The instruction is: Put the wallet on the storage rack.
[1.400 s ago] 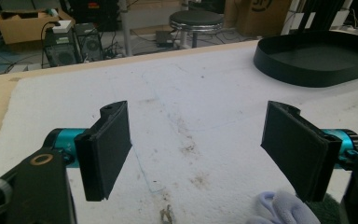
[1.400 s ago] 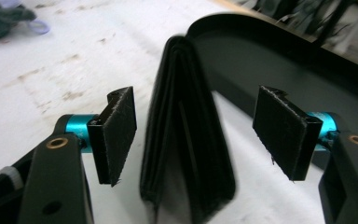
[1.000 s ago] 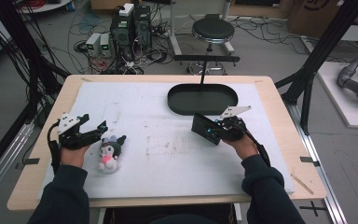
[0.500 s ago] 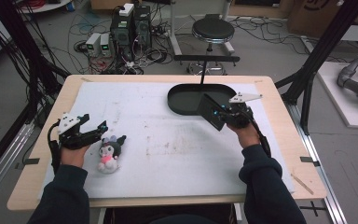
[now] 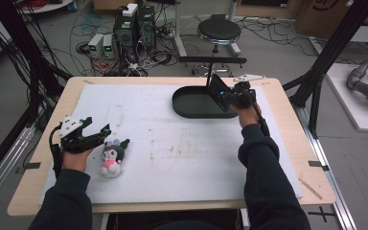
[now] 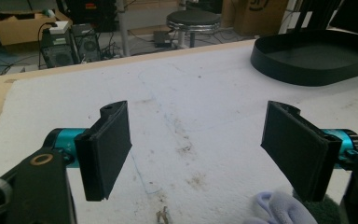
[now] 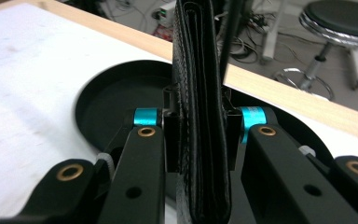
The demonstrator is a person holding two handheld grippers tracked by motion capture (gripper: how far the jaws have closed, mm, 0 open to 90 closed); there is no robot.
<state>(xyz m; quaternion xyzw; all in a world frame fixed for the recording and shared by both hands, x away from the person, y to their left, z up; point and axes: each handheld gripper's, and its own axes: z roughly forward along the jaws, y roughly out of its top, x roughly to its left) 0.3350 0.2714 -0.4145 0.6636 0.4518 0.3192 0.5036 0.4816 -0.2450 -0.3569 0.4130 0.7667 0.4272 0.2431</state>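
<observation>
Black leather shows between the jaws of the right gripper: it is clamped on a folded wallet, which stands on edge in the right gripper view, pinched across its thickness. In the high view that gripper holds the wallet in the air over the right end of the black oval tray, at the far side of the worktop. The wallet does not appear to touch the tray floor, though how far above it hangs I cannot tell.

The step in hand looks like placing the wallet into the tray. The next move probably calls for lowering it inside the rim, perhaps tipping it flat so it does not topple, then parting the jaws and drawing back without catching the rim.

At the near left, the left gripper rests low over the white mat with its jaws wide apart and nothing between them. A small plush toy lies just beside it, its pale ear at the bottom of the left gripper view. It seems the likely next thing to pick up.
</observation>
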